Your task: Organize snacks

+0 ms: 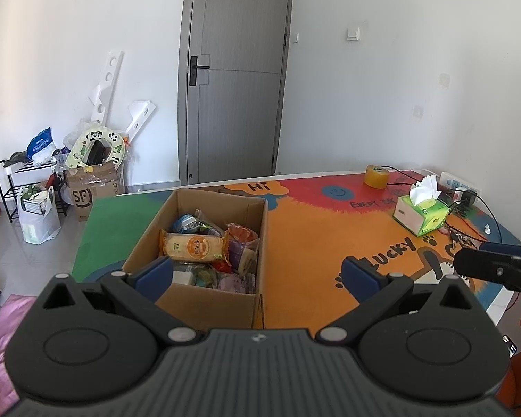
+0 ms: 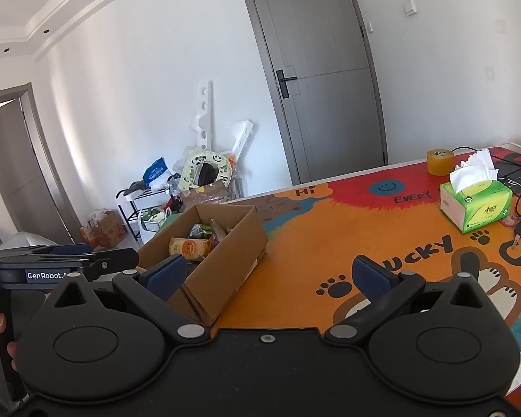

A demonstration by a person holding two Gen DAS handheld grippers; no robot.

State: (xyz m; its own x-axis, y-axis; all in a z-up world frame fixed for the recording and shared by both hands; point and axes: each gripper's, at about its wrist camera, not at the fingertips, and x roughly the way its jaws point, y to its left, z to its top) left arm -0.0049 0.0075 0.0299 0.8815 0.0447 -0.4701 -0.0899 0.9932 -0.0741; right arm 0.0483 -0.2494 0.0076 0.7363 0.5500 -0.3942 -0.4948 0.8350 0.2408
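Note:
An open cardboard box (image 1: pixel 208 304) stands on the colourful table mat (image 1: pixel 312 243), filled with several snack packets; an orange biscuit pack (image 1: pixel 192 247) lies on top. The box also shows in the right wrist view (image 2: pixel 232 260), with the biscuit pack (image 2: pixel 190 247) inside. My left gripper (image 1: pixel 257 274) is open and empty, held just in front of the box's near wall. My right gripper (image 2: pixel 267 278) is open and empty, to the right of the box above the mat (image 2: pixel 330 243). The left gripper's side (image 2: pixel 69 264) shows at the left of the right wrist view.
A green tissue box (image 1: pixel 421 213) and a tape roll (image 1: pixel 377 175) sit at the table's far right, with cables and a power strip (image 1: pixel 460 183) behind. On the floor at left are a shoe rack (image 1: pixel 24 187), an SF carton (image 1: pixel 93 191) and bags. A grey door (image 1: pixel 236 73) stands behind.

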